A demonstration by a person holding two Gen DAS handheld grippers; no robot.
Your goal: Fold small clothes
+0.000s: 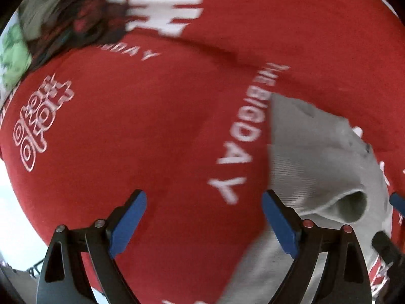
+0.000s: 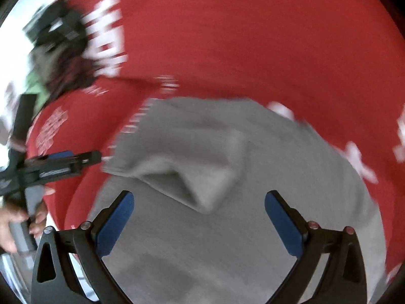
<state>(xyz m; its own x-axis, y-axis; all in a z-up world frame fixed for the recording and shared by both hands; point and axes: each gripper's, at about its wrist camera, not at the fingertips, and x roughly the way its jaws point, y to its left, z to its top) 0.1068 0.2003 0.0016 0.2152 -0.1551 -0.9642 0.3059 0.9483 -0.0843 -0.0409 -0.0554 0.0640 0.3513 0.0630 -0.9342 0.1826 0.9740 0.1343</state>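
A grey knitted garment [image 2: 202, 136] lies on a red cloth [image 1: 152, 126] printed with white letters; one edge is folded over into a raised flap [image 2: 197, 185]. My right gripper [image 2: 200, 197] hangs open just above the grey fabric, blue pads wide apart and empty. In the left wrist view the garment [image 1: 316, 157] lies to the right. My left gripper [image 1: 205, 197] is open over bare red cloth, its right pad at the garment's edge, holding nothing. A hand [image 2: 15, 215] carries the left gripper, whose black finger [image 2: 83, 159] points at the garment's left corner.
A dark heap of other clothes [image 1: 76, 20] lies at the far left of the red cloth, with something green [image 1: 12, 50] beside it. A pale surface [image 1: 15, 215] shows past the cloth's left edge. Both pictures are blurred.
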